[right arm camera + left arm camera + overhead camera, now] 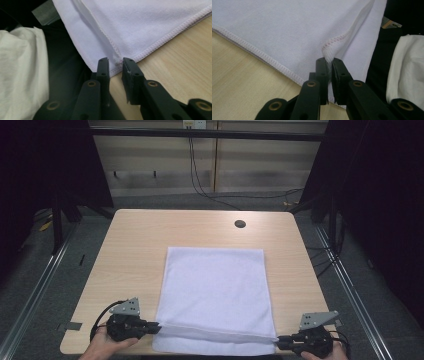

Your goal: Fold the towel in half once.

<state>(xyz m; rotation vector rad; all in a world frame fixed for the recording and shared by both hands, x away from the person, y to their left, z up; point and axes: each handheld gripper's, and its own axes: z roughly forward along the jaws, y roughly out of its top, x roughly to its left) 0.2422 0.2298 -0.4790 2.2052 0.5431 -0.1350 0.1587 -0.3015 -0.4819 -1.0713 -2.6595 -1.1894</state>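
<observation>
White towel (215, 295) folded flat on wooden table (135, 250), centred left to right, near edge hanging slightly past the table's near rim. Long axis running near to far; fold at the far side, free hemmed edges toward the person. Upper layer's near edge set a little short of the lower layer's, leaving a strip of lower layer exposed. Left gripper (330, 61) at the near left corner, jaws almost together with a bunched bit of hem still between the tips, grip apparently loosening. Right gripper (115, 62) at the near right corner, jaws spread a little, corner of the hem lying between the tips without being pressed. Step in hand, as judged: letting go of the upper layer's two near corners after laying it down. For a clean result: both corners lowered fully onto the cloth before release, jaws parted evenly on both sides, then drawn straight back toward the near edge and slightly outward, not upward, to avoid dragging the hem or lifting the corner; upper and lower edges kept parallel, no ridge left along the near seam.
</observation>
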